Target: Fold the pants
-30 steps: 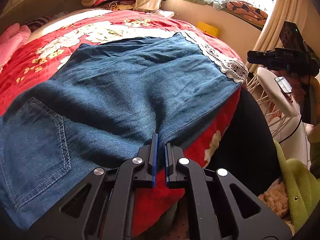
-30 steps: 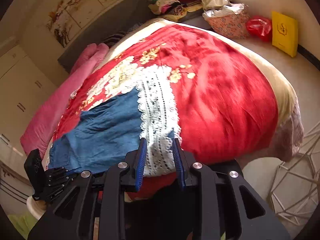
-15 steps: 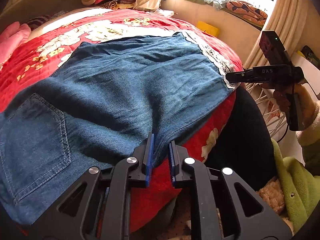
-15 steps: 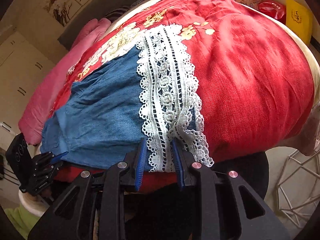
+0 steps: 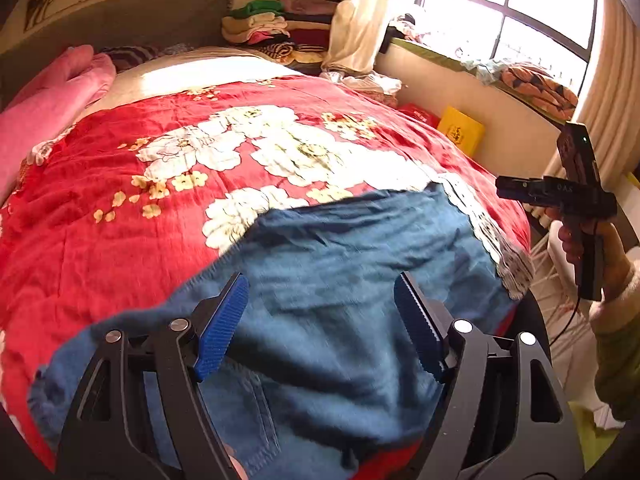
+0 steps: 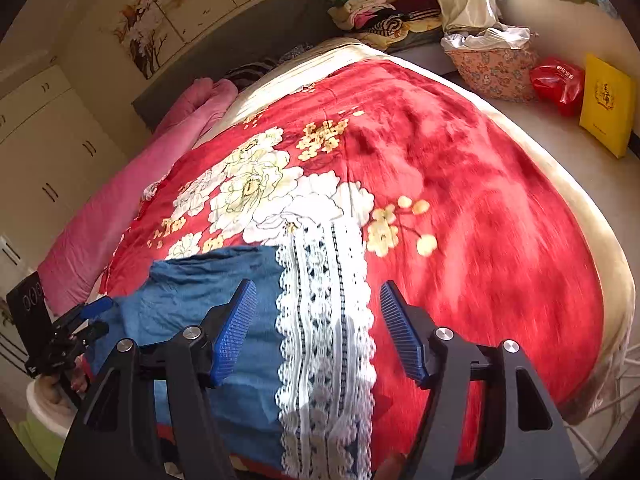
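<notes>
Blue denim pants (image 5: 340, 280) with a white lace hem (image 5: 492, 236) lie flat on the red flowered blanket (image 5: 120, 208), near the bed's front edge. My left gripper (image 5: 320, 328) is open and empty, above the pants' middle and waist end. My right gripper (image 6: 316, 336) is open and empty, above the lace hem (image 6: 324, 320); the denim (image 6: 208, 280) lies to its left. The right gripper also shows in the left wrist view (image 5: 560, 196), and the left gripper in the right wrist view (image 6: 68, 336).
A pink quilt (image 5: 44, 108) lies along the bed's left side. Folded clothes (image 5: 272, 32) are stacked by the headboard. A yellow box (image 6: 606, 104), a red bag (image 6: 556, 80) and a laundry basket (image 6: 492, 68) stand on the floor to the right. A white wire stool (image 6: 616, 392) is close by.
Both grippers have opened, let go of the pants' front edge and pulled up and back. The pants now lie loose on the blanket.
</notes>
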A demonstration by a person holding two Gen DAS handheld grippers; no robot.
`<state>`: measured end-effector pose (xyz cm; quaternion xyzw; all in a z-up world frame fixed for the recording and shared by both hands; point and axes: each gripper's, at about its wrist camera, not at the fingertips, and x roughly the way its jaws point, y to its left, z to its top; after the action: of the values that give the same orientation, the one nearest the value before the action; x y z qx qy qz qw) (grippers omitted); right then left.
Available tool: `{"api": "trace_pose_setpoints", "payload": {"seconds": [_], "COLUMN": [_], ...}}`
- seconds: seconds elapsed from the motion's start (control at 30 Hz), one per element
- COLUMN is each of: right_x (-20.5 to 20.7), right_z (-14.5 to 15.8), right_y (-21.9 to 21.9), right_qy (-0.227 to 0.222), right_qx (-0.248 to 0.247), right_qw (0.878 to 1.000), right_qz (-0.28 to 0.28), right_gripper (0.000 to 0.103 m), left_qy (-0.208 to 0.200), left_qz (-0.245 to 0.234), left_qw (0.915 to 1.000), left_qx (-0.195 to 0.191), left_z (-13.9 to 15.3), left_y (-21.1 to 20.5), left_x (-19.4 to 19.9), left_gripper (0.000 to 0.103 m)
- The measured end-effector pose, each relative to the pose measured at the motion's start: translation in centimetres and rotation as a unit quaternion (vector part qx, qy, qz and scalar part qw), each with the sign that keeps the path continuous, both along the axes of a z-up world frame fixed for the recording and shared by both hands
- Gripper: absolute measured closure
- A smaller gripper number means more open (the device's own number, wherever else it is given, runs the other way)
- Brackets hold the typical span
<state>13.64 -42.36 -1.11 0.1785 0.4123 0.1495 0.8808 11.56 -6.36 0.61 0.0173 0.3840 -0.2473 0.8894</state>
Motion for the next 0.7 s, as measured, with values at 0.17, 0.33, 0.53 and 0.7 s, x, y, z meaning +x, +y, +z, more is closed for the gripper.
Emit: {"api": "trace_pose_setpoints", "payload": {"seconds": [0.17,0.33,0.53,0.7], "right_x": [5.0,6.6,5.8,4.6], "right_z": [-2.5,-5.0,-5.0,-2.5], "right_y": [0.5,1.6,3.4,3.1], "right_qy": [0.038,0.064,0.042,-0.004], "right_qx": [-0.017,-0.011,-0.003,-0.009], "right_qw": [0.999,0.996,0.995,0.996], "right_qz": [0.034,0.065,0.093,0.093], "right_gripper": [0.037,0.037,0.072,0.080], "left_qy": [-0.002,0.015,0.065,0.079], "left_qz": [0.015,-0.031,-0.053,-0.042], "left_qw": [0.9974,0.9936,0.9954,0.9960], "left_qx": [0.071,0.108,0.046,-0.008], "left_z": [-1.1,-3.4,-5.1,-4.6], "left_y": [-0.7,-1.7,-2.1,-1.8], "left_x": [5.2,7.4,9.5,9.6], "left_gripper": [0.035,0.035,0.079,0.100]}}
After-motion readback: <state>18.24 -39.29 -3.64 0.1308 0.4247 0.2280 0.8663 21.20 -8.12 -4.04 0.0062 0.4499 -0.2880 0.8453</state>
